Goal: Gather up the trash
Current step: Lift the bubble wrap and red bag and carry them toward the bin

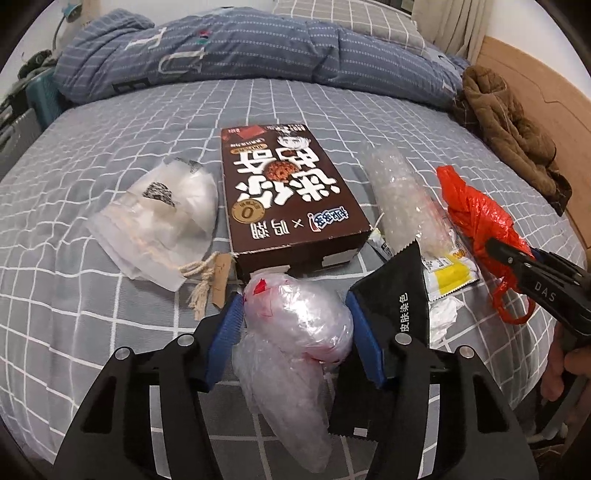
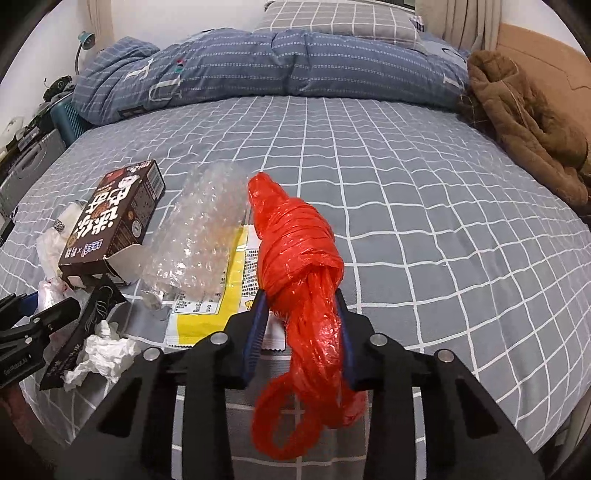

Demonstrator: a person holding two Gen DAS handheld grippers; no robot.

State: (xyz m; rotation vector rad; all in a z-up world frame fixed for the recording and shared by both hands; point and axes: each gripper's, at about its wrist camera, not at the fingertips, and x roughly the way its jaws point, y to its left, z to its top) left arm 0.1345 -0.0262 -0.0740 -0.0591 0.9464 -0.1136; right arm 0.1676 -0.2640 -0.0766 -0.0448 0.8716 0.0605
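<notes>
Trash lies on a grey checked bed sheet (image 1: 92, 302). My left gripper (image 1: 293, 299) is shut on a clear crumpled plastic bag (image 1: 295, 332) with red scraps inside; both blue pads press its sides. My right gripper (image 2: 300, 295) is shut on a knotted red plastic bag (image 2: 295, 240), which shows at the right of the left wrist view (image 1: 476, 218). Between them lie a brown snack box (image 1: 288, 192), a roll of bubble wrap (image 1: 402, 195), a black sachet (image 1: 399, 291), a yellow-and-white wrapper (image 2: 207, 317) and a crumpled tissue (image 2: 103, 350). A white drawstring pouch (image 1: 162, 218) lies left of the box.
A rolled blue quilt (image 2: 295, 66) runs across the far side of the bed, with a grey checked pillow (image 2: 332, 18) behind it. A brown garment (image 2: 528, 125) is heaped at the right by the wooden headboard (image 2: 546, 48). Cluttered furniture (image 2: 33, 147) stands off the left edge.
</notes>
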